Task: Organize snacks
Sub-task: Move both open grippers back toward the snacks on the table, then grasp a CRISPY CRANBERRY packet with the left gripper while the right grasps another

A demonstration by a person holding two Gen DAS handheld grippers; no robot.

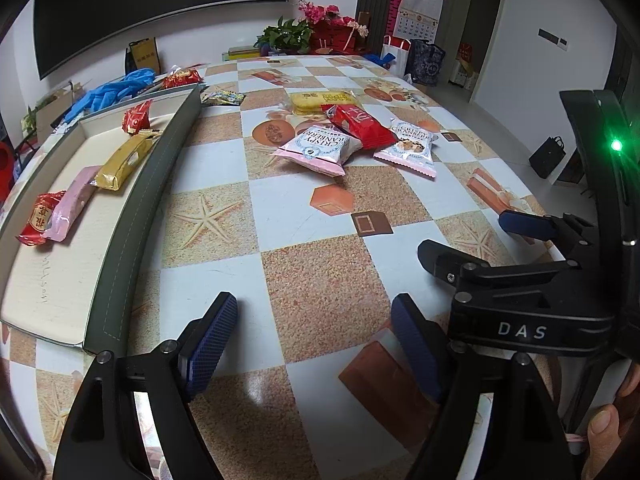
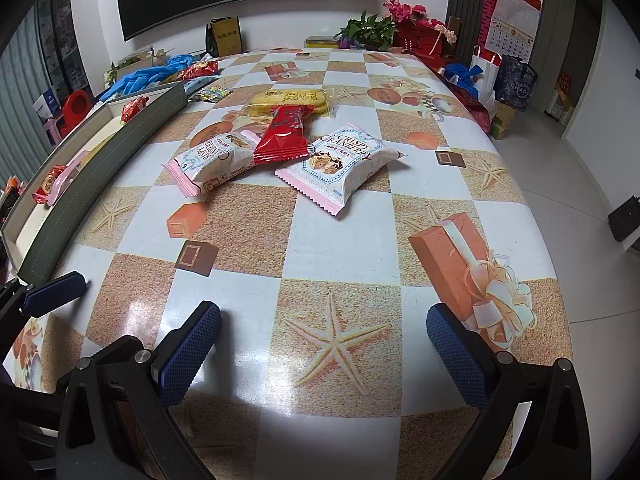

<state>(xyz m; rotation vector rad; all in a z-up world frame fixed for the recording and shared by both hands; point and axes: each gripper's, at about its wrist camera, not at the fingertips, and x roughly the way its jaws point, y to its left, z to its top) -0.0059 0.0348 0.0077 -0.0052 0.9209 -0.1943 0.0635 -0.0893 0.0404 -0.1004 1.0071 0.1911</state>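
Loose snacks lie piled mid-table: a yellow biscuit pack (image 1: 320, 102) (image 2: 288, 100), a red pack (image 1: 360, 124) (image 2: 282, 134) resting on it, and two pink-white cranberry cookie bags (image 1: 320, 150) (image 1: 412, 146) (image 2: 212, 160) (image 2: 344, 164). A shallow grey-walled box (image 1: 140, 200) (image 2: 100, 168) at the left holds a gold pack (image 1: 124, 162), a pink pack (image 1: 70, 210) and red sweets (image 1: 38, 220). My left gripper (image 1: 312, 344) hovers open over bare tablecloth beside the box's near corner. To its right, my right gripper (image 2: 322, 356) (image 1: 480, 240) is open and holds nothing.
Blue gloves (image 1: 116, 88) and small wrapped sweets (image 1: 222, 98) lie beyond the box. Flowers (image 2: 408, 20) and bags (image 2: 514, 80) stand at the table's far end. The table edge falls off to the floor on the right (image 2: 560, 184). A thumb (image 1: 604, 424) shows at the lower right.
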